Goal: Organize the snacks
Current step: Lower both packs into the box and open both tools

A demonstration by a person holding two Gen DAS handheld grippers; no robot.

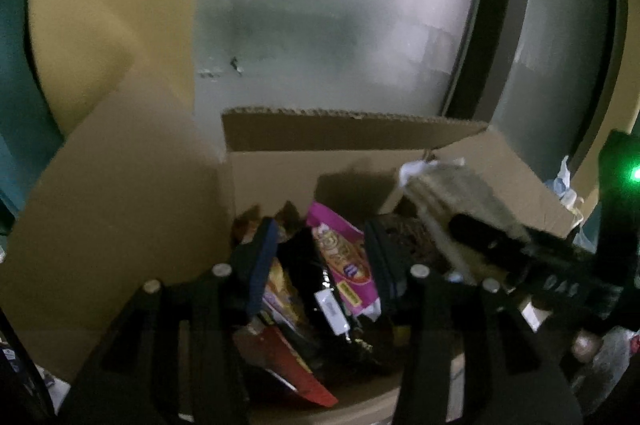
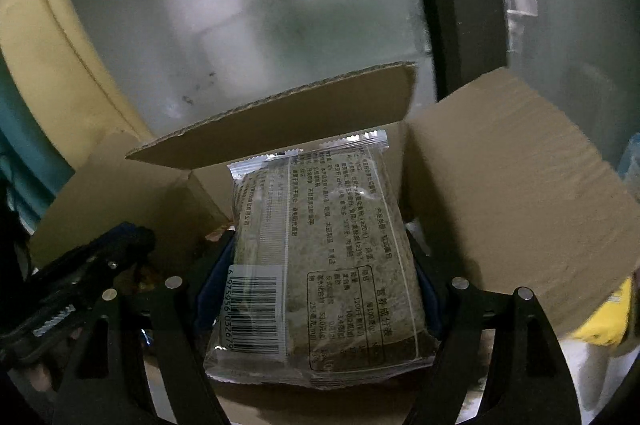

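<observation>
Your right gripper [image 2: 320, 285]: it holds a clear-wrapped grey-brown snack pack [image 2: 320, 257] between its pads, jaws set wide around the pack's long sides, barcode end nearest you.
Snack pack position: it hangs over the open top of the cardboard box [image 2: 500, 193], its crimped far end pointing toward the box's back flap [image 2: 280, 121]. In the left wrist view the same pack [image 1: 448, 197] comes in from the right, above the box's right side.
Your left gripper [image 1: 320, 257]: its jaws stand narrowly apart and grip nothing; the packets showing between them lie lower down, inside the box.
Box contents: a pink packet [image 1: 344, 257] stands tilted near the middle, a black packet [image 1: 304, 277] with a white label is just beside it on the left, and a red packet [image 1: 288, 369] lies toward the near wall. More wrappers sit at the left inner wall, too blurred to name.
Box flaps: the left flap [image 1: 120, 205] stands up and out, the right flap [image 2: 520, 185] leans outward, and the back flap tips in over the opening.
Behind the box: a frosted window pane [image 1: 340, 25] with a dark frame [image 1: 492, 25].
Far right edge: something yellow [image 2: 604, 317] outside the box, unclear.
</observation>
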